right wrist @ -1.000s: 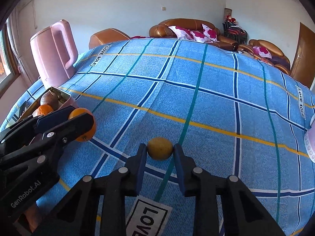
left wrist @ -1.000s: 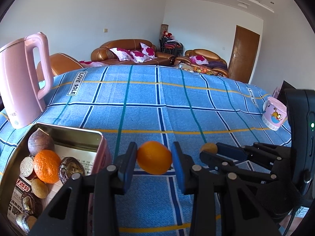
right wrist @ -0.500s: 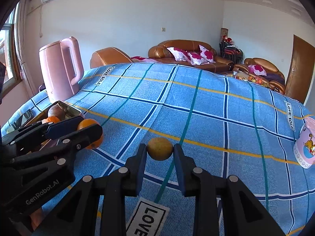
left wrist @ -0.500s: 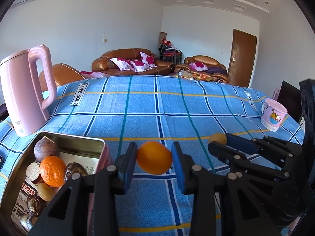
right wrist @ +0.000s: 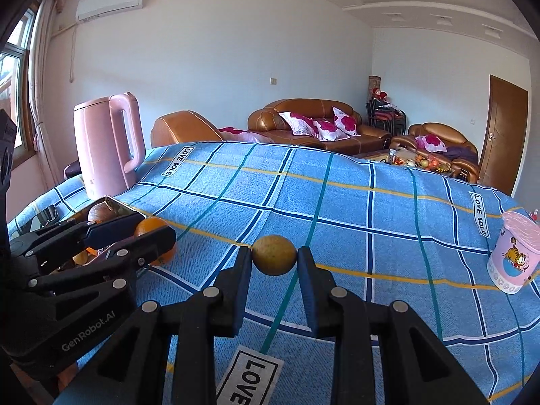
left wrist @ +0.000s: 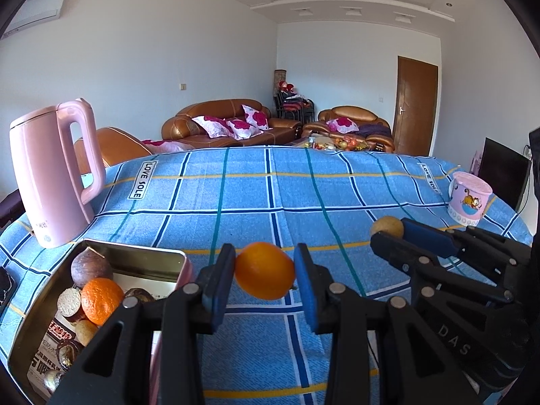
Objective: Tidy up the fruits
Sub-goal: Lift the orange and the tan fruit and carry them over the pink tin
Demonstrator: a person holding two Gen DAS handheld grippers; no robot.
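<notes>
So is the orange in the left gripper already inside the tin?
No: the orange is held between the left gripper fingers, outside the tin, above the tablecloth.

Bright daylight enters from the window [right wrist: 13,77]; frames sharp; fisheye bending and dark vignette at edges.

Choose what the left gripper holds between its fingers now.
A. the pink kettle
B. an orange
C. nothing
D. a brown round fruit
B: the left gripper is shut on the orange, held above the blue tablecloth, beside the tin.
</notes>
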